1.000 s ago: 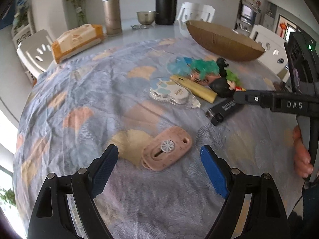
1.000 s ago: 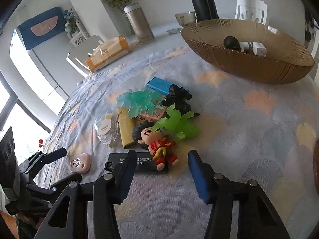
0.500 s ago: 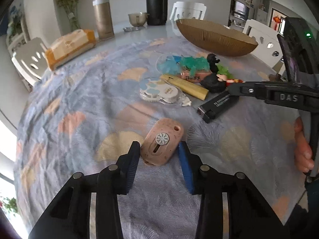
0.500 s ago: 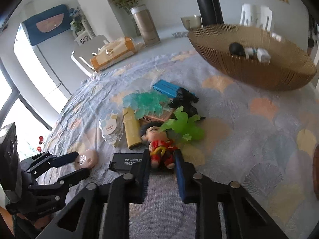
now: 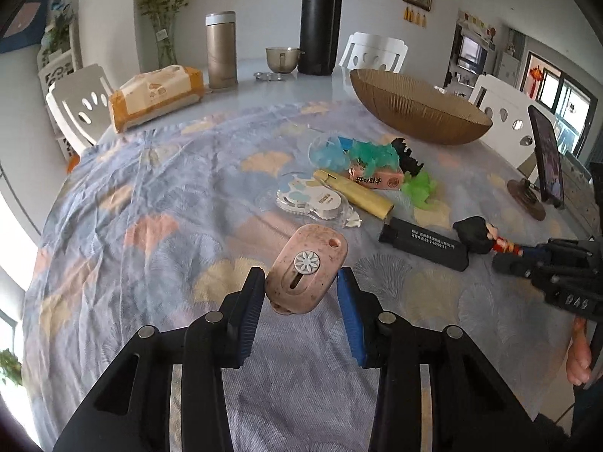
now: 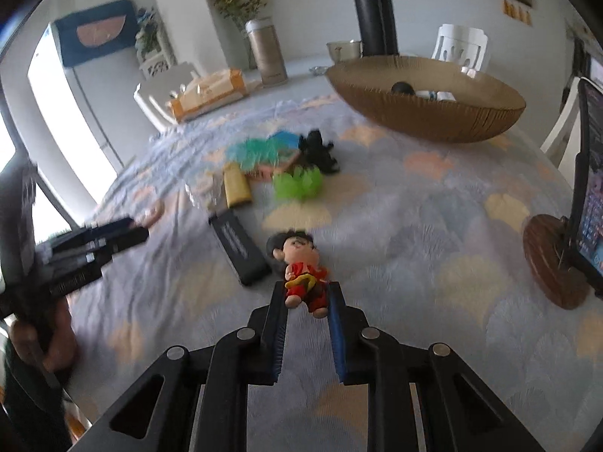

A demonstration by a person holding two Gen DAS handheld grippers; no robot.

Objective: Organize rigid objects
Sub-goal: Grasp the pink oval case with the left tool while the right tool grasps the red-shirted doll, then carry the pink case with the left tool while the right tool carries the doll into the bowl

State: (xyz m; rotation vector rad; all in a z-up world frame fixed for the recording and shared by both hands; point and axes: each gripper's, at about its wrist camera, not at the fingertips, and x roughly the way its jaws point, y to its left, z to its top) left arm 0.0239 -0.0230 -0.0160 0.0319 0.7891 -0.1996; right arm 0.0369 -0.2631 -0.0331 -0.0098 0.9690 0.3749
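Observation:
My left gripper [image 5: 300, 290] is shut on a pink oval cutter with a white flower dial [image 5: 306, 268] and holds it just above the cloth. My right gripper [image 6: 306, 297] is shut on a small doll in red clothes [image 6: 301, 269], lifted off the table; the doll also shows in the left wrist view [image 5: 486, 234]. A brown ribbed bowl [image 6: 433, 120] with a few small items stands at the back right. A black rectangular box [image 6: 239, 248], a yellow tube [image 5: 354, 197], a correction tape [image 5: 311, 199], and green and teal toys [image 5: 371, 154] lie in a cluster mid-table.
A phone on a round wooden stand [image 6: 554, 256] is at the right edge. A tissue pack [image 5: 156, 94], a metal flask [image 5: 221, 51], a black thermos [image 5: 318, 22] and a small steel cup [image 5: 280, 59] stand at the far side. White chairs surround the table.
Both grippers closed from open: the left on the pink cutter, the right on the doll. Both objects are now raised off the cloth, and the doll has moved away from the toy cluster.

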